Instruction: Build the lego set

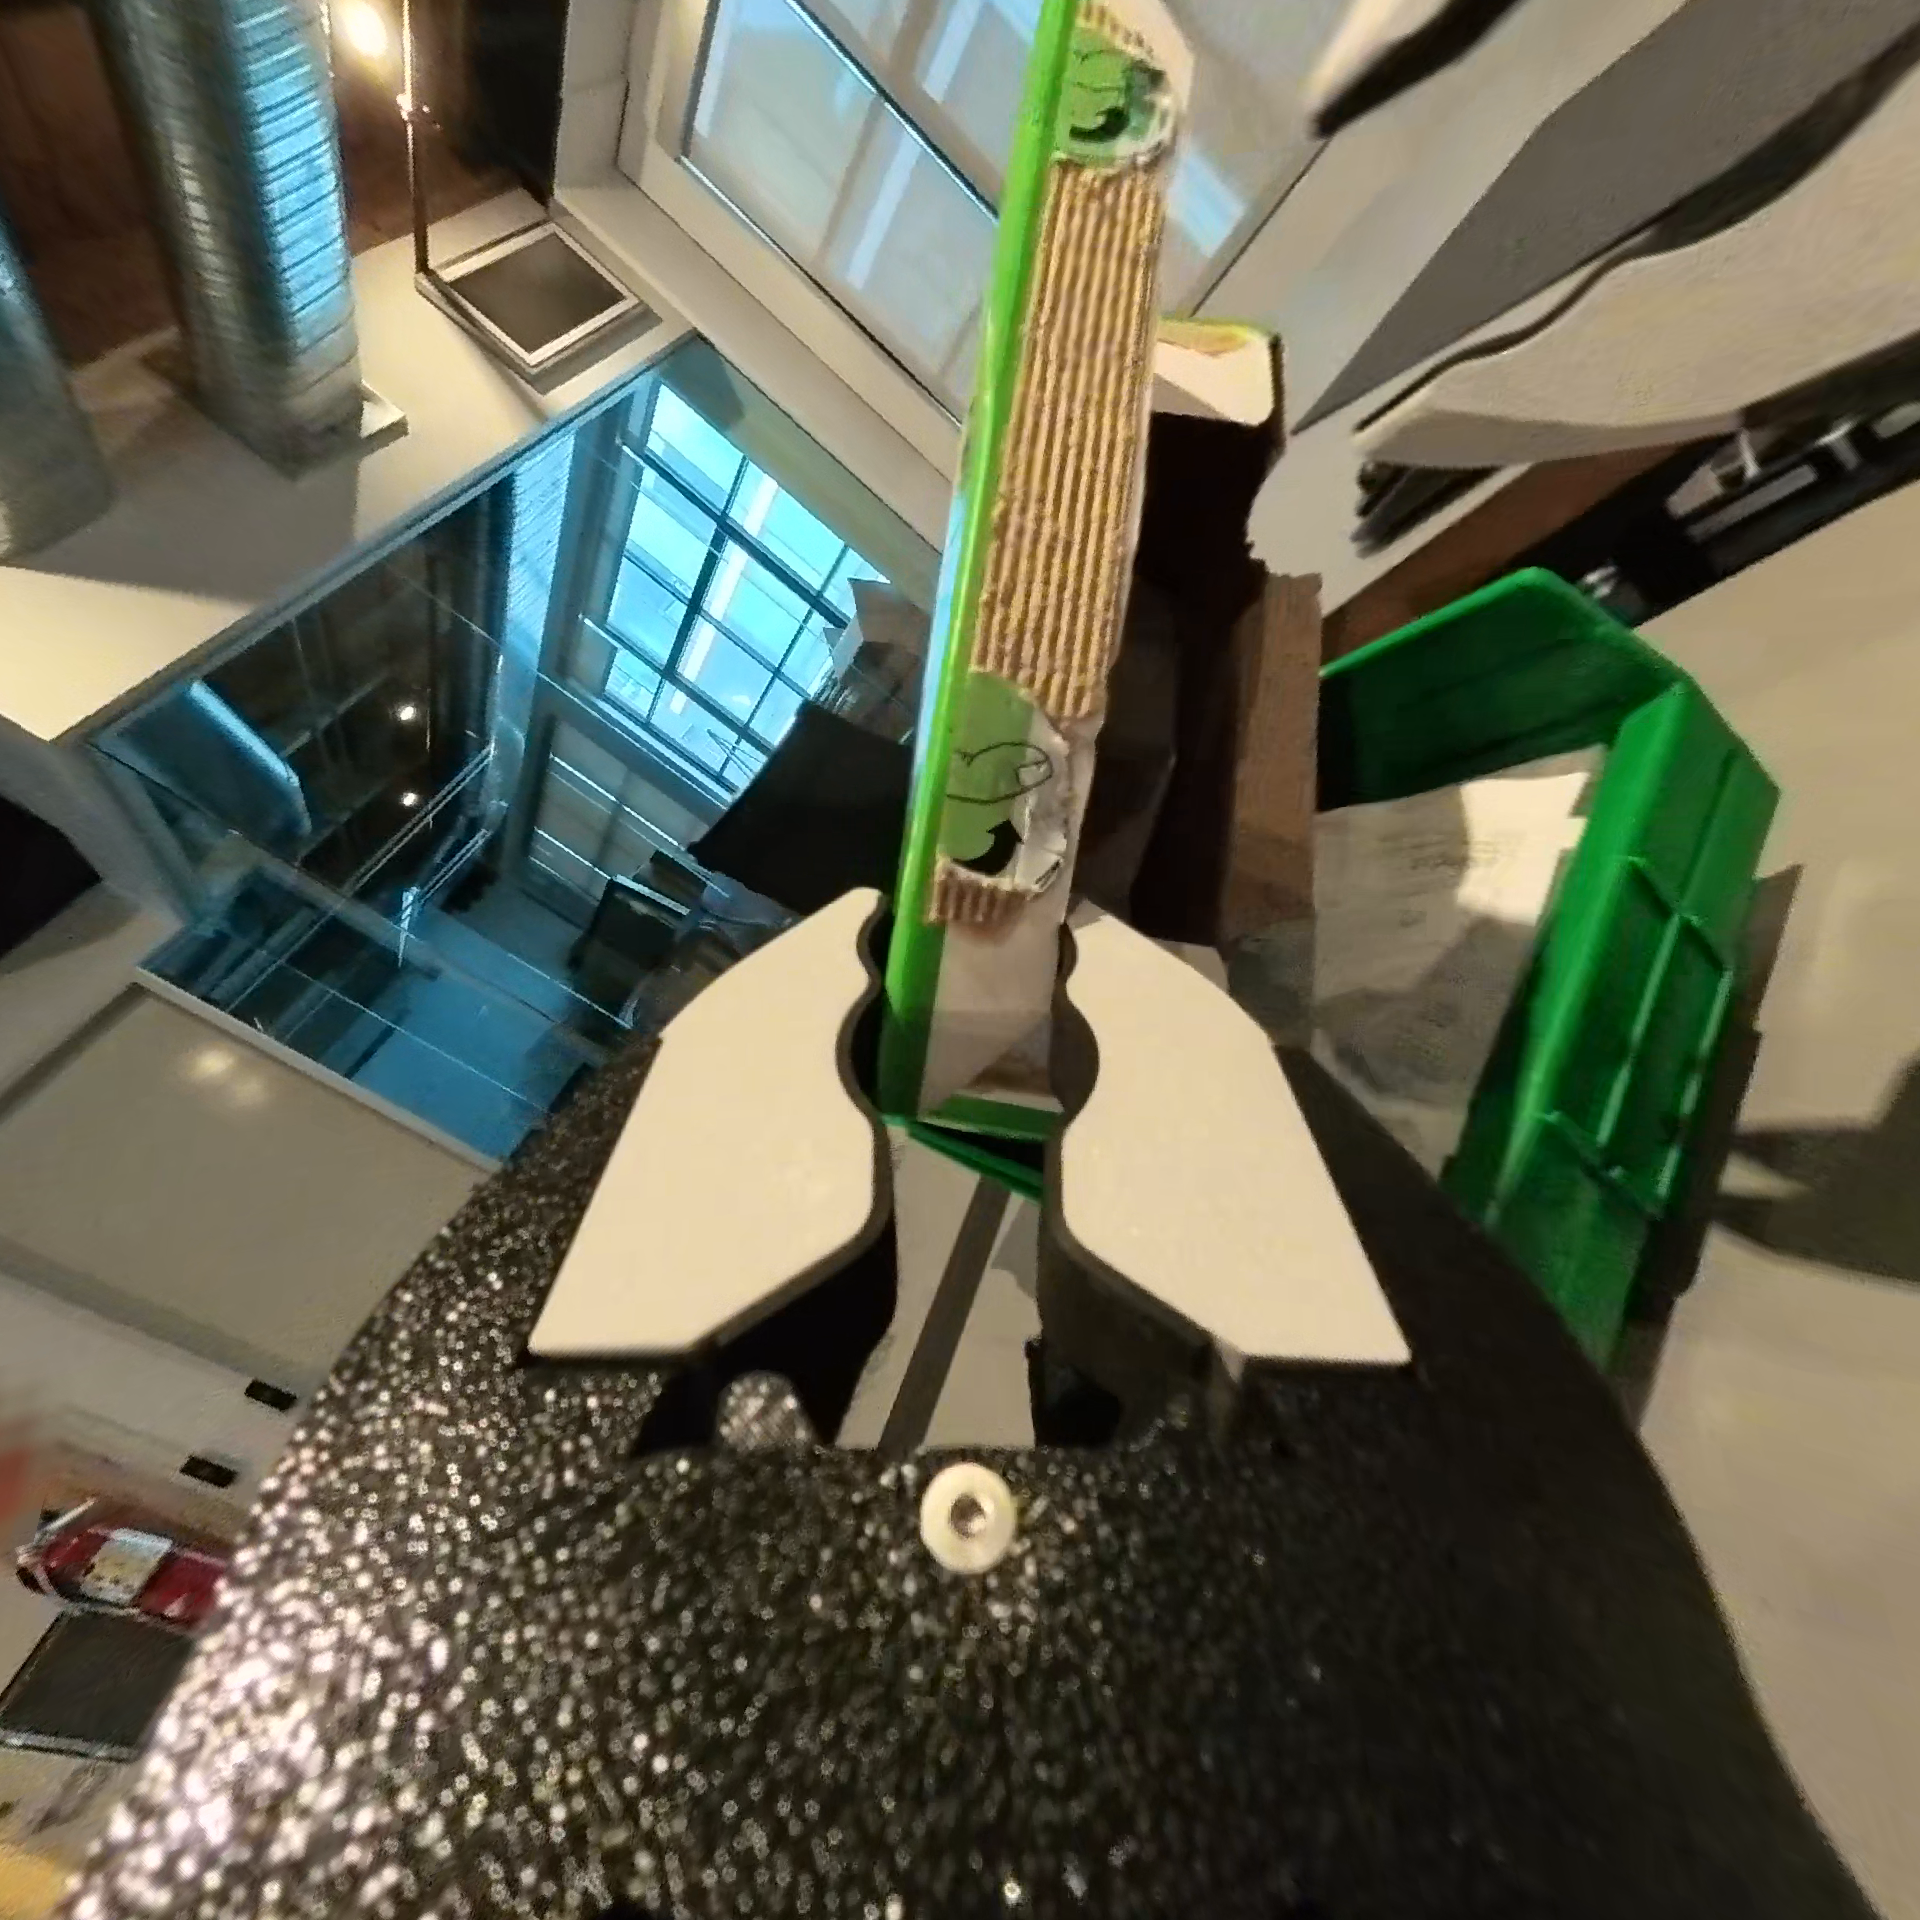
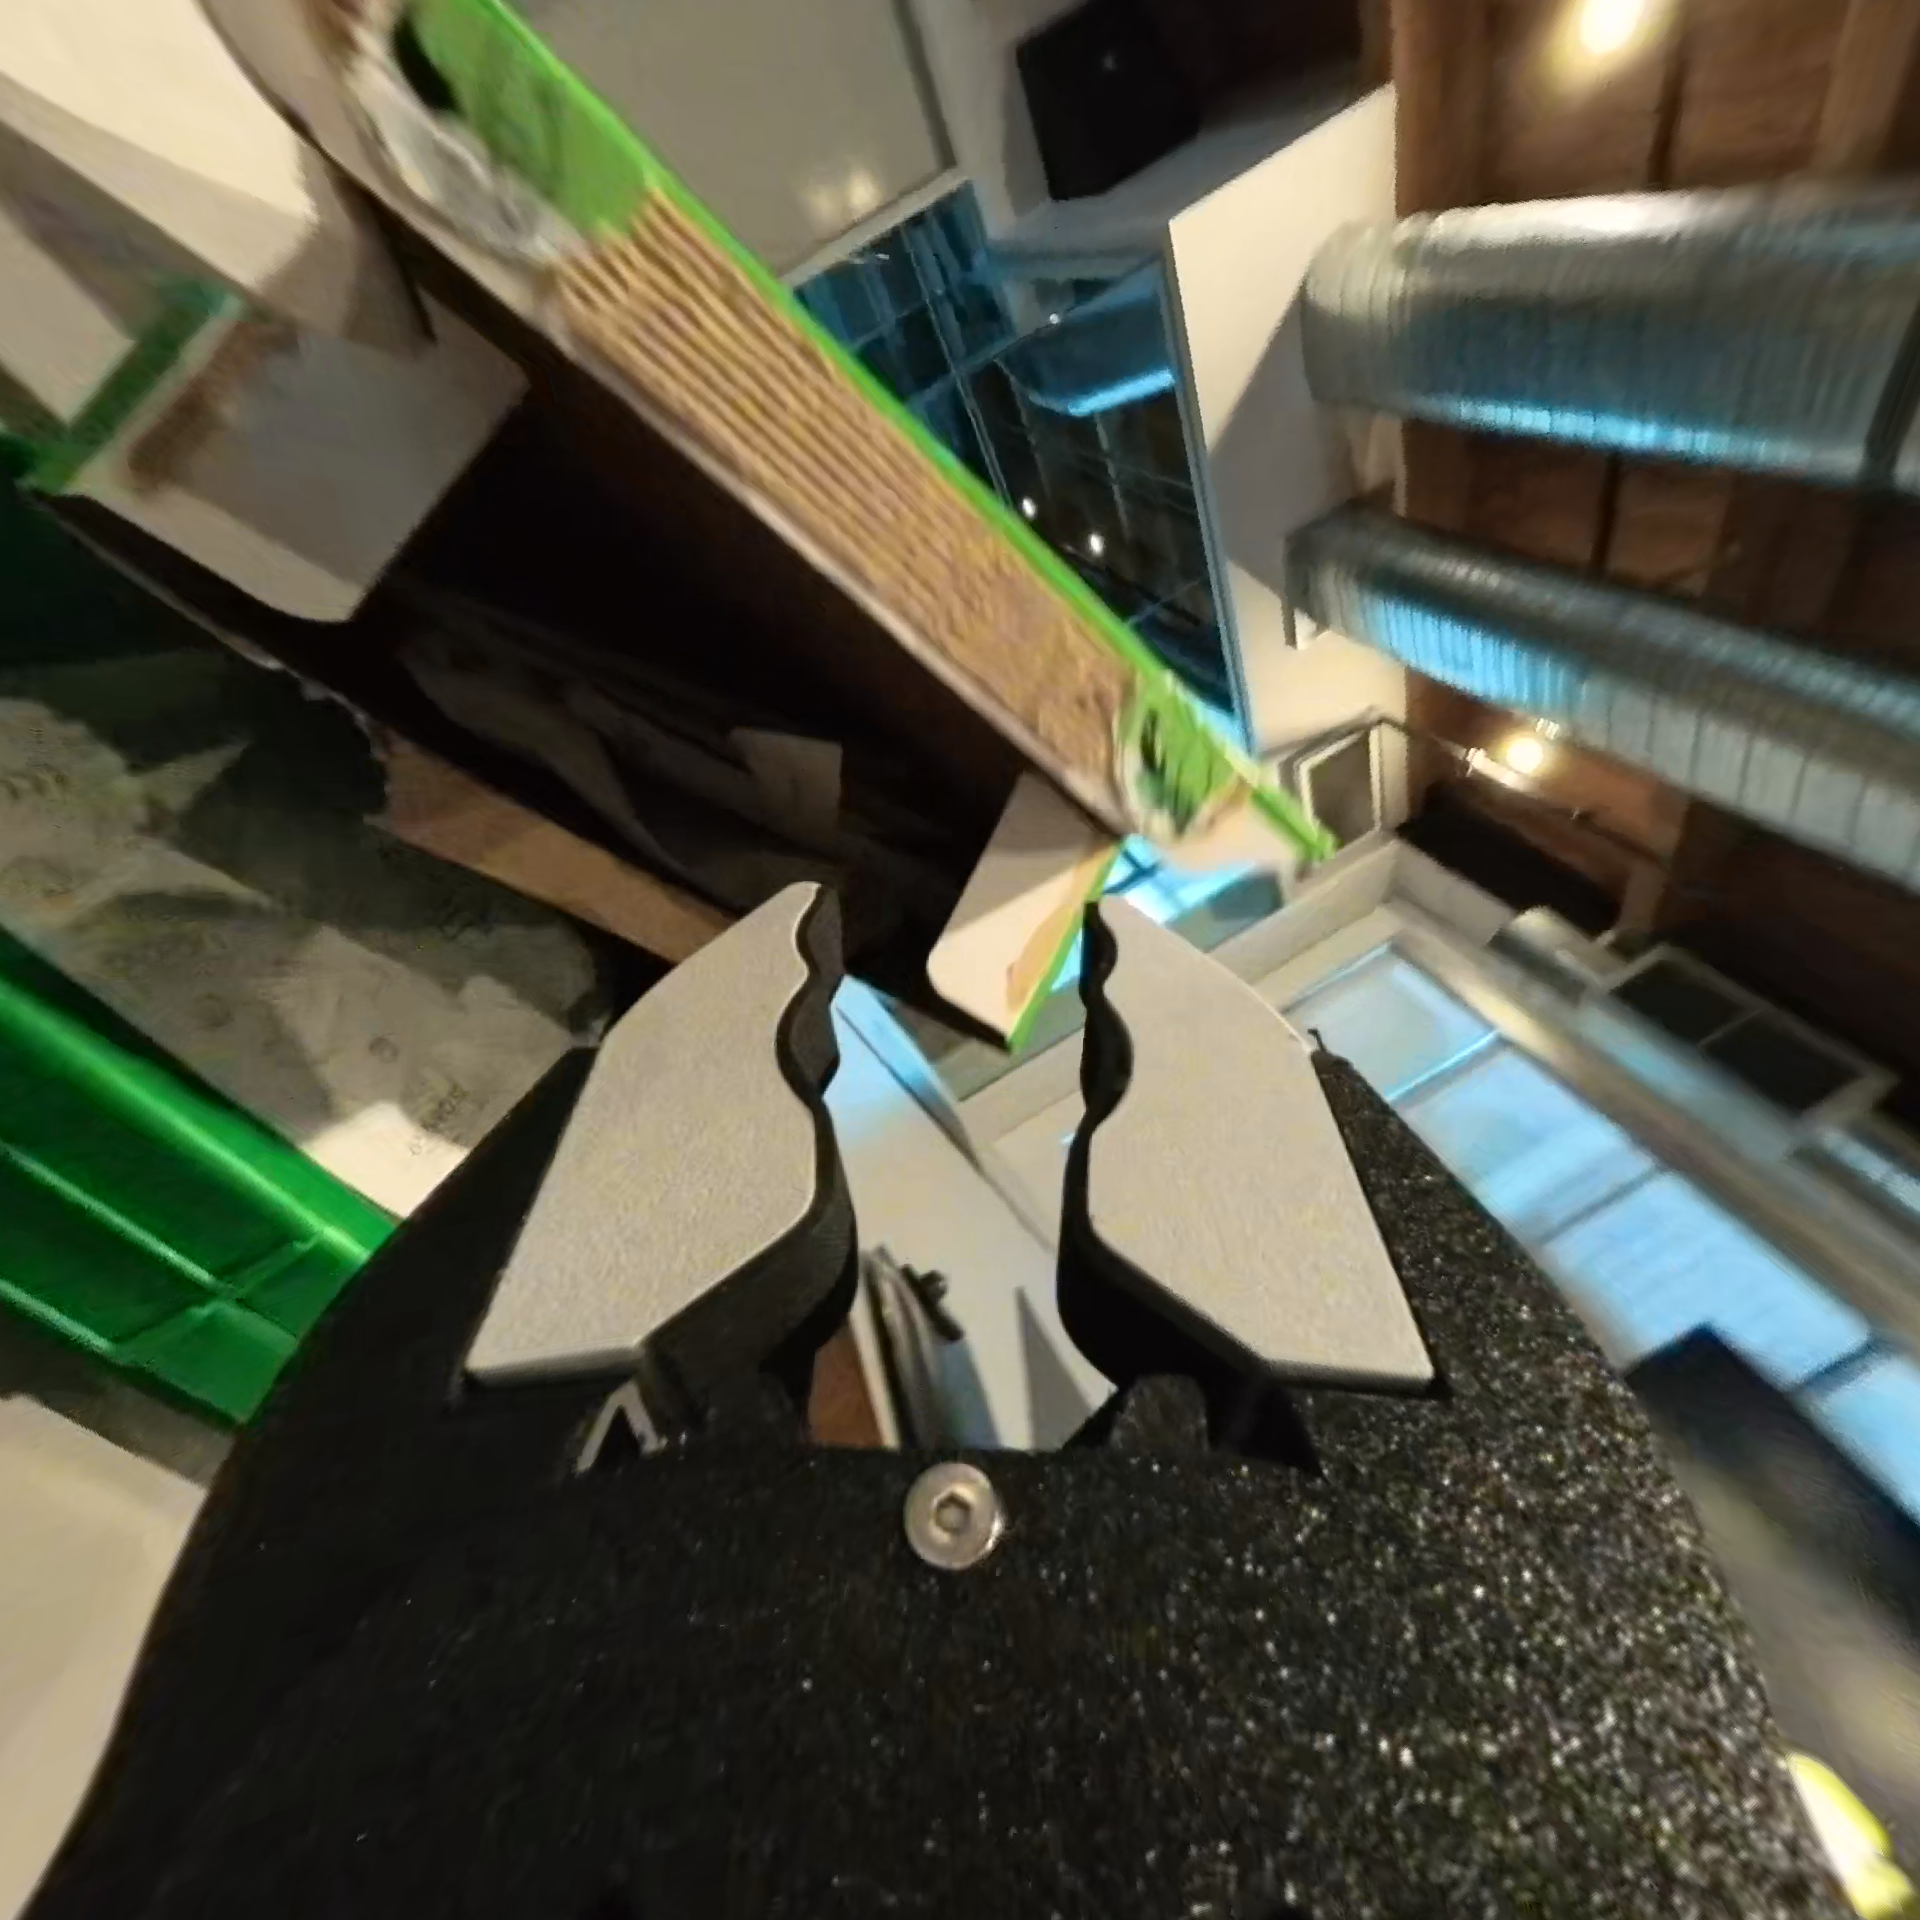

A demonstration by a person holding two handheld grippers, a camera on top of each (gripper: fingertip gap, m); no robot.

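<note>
Silver ventilation ducts (image 2: 1621,343), dark wood panelling and tall glass windows (image 1: 717,582) are filling the tilted background in both wrist views, and much of it is showing as motion-blurred. Up in the air, the left gripper (image 1: 971,1023) is clamping the corner of the lego set's cardboard box (image 1: 1070,499), its two grey fingers (image 1: 727,1132) pressing on the green-edged flap from either side, so that the torn strip of bare corrugated card is running straight away from the camera. Behind that box a green plastic bin (image 1: 1621,1018) is lying on a pale table (image 1: 1766,1558). In the right wrist view, the same box (image 2: 831,499) is crossing the frame on a slant, its open end facing the camera and looking dark inside. The right gripper (image 2: 961,971) is standing with its jaws parted, and a loose corner flap of the box is hanging between the fingertips; whether either tip is touching it is not clear.
</note>
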